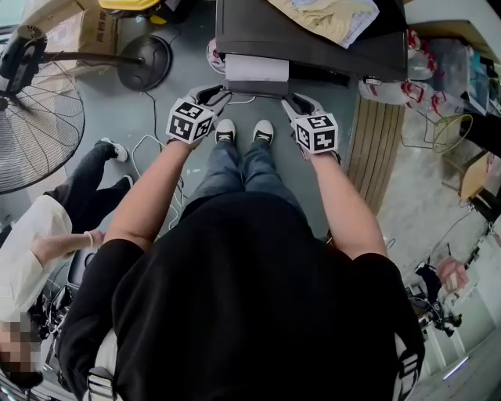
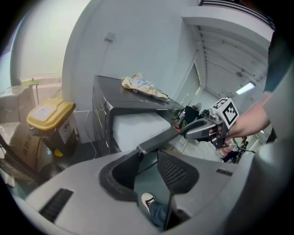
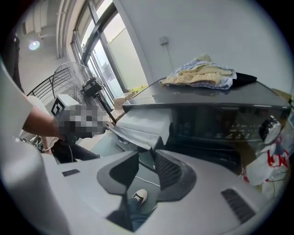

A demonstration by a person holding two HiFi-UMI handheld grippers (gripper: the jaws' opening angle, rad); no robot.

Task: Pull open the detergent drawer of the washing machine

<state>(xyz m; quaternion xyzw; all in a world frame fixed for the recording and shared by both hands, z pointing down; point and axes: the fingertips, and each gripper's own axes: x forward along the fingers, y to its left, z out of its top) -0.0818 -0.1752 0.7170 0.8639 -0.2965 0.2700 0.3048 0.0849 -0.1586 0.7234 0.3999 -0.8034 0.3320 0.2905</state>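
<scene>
Left gripper (image 1: 218,95) and right gripper (image 1: 291,100), two, are holding the washer's (image 1: 313,48) one drawer (image 1: 257,69); one cloth (image 1: 325,17) is lying atop, one fan (image 1: 31,129) beside.

Seen from above, a person in a black shirt holds the left gripper (image 1: 216,95) and right gripper (image 1: 294,102) at the two front corners of the pale detergent drawer (image 1: 257,69) — it juts from the dark washing machine (image 1: 313,48), which has a crumpled cloth (image 1: 329,16) on its top. A floor fan (image 1: 35,117) stands at left, beside a seated person (image 1: 47,235).
</scene>
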